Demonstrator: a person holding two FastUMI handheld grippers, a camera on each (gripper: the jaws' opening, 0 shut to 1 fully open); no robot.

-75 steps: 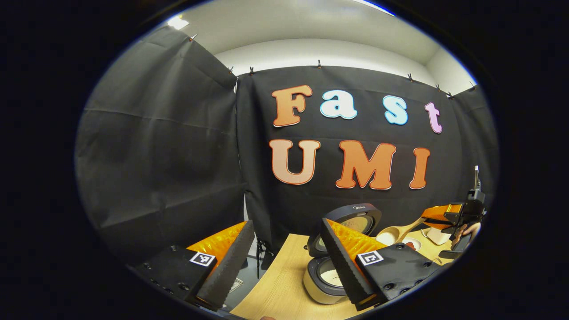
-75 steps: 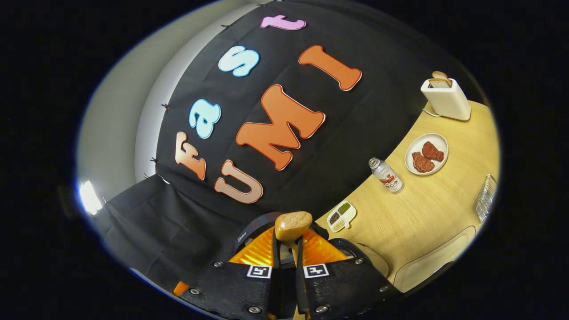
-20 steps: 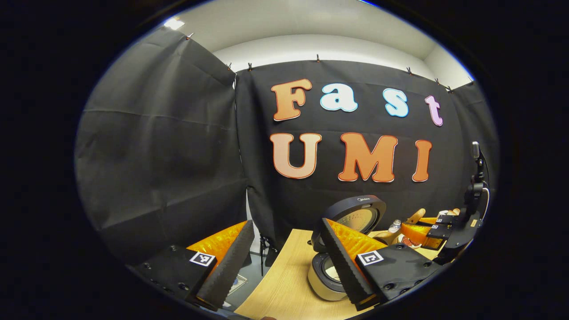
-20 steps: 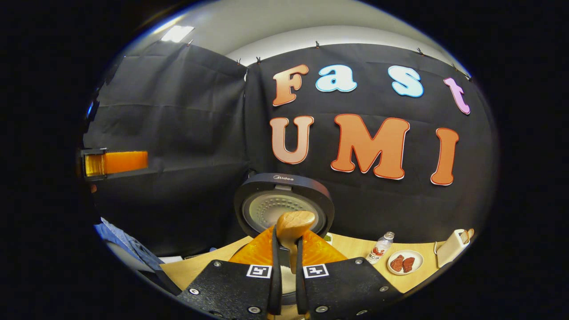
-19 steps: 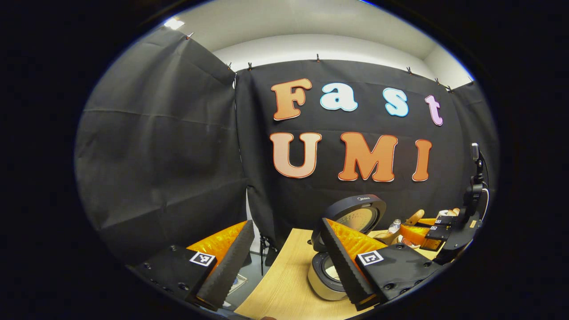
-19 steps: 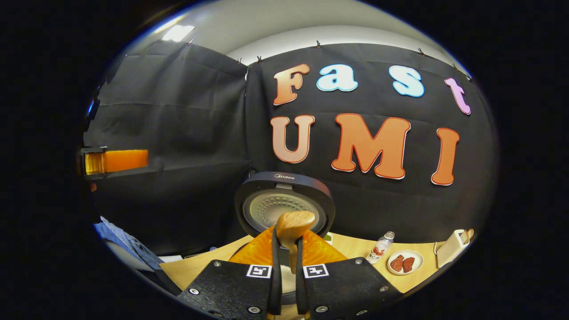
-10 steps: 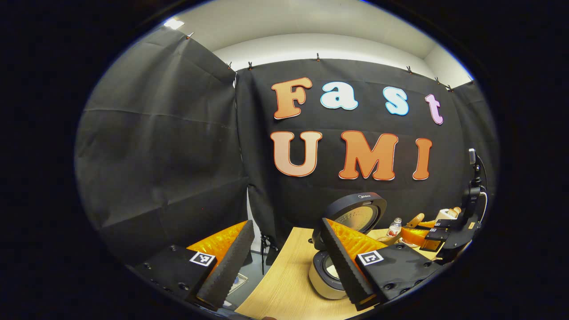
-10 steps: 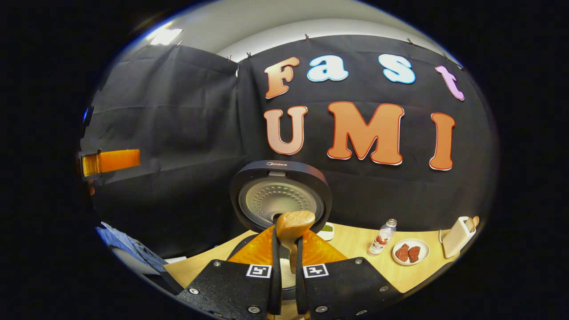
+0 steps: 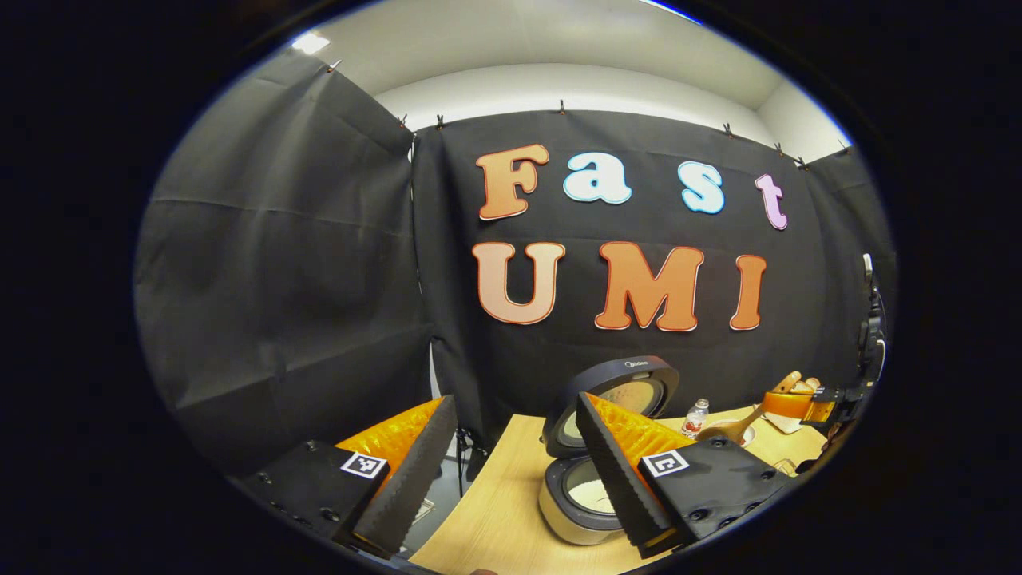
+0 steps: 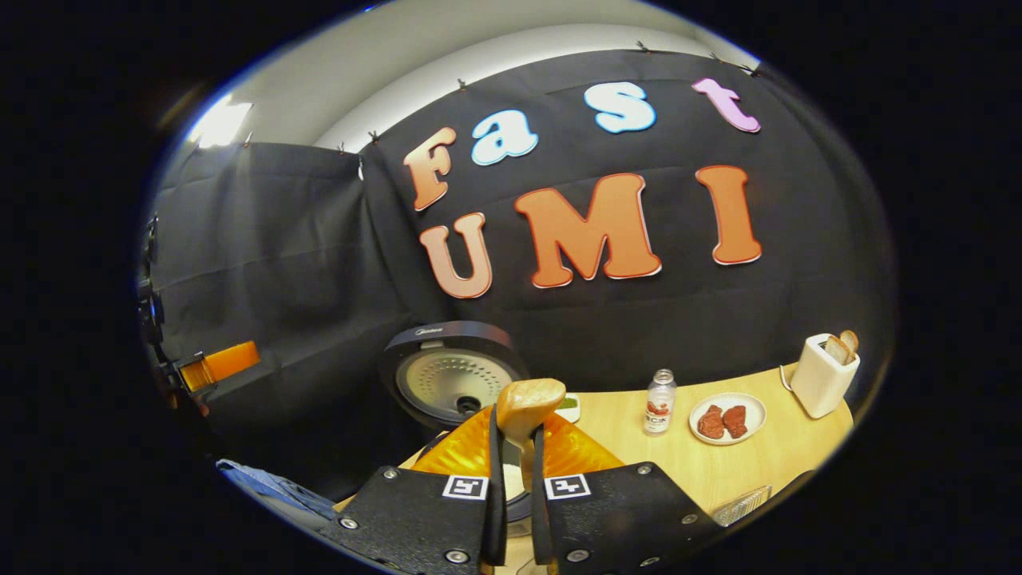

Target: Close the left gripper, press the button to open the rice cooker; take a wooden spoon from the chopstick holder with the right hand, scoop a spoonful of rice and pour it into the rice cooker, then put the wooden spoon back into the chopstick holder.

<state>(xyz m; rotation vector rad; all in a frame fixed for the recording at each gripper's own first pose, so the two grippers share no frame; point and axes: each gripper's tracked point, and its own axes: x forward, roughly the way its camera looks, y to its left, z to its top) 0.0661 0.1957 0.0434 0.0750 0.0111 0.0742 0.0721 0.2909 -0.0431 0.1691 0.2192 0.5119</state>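
The rice cooker (image 9: 568, 511) stands open on the wooden table (image 9: 487, 527), its round lid (image 9: 619, 387) upright and pale grains in the pot. My left gripper (image 9: 511, 471) hangs open in front of and above it, holding nothing. Far to the right, my right gripper (image 9: 798, 403) holds the wooden spoon (image 9: 722, 429) by the handle, bowl toward the cooker. In the right gripper view, the right gripper (image 10: 512, 435) is shut on the spoon's handle. The spoon's bowl (image 10: 527, 399) sticks up in front of the cooker's lid (image 10: 451, 379). The left gripper (image 10: 219, 363) shows at the far left.
Along the back of the table stand a small sectioned dish (image 10: 568, 407), a bottle (image 10: 659, 413), a plate of meat (image 10: 726, 419) and a white toaster with bread (image 10: 822, 371). A wire rack (image 10: 742, 503) sits at the front right edge. A blue sleeve (image 10: 271, 487) is at lower left.
The right gripper rolled back from a steep tilt over the cooker. In the last second it has drawn away to the right with the spoon. The left gripper stays open.
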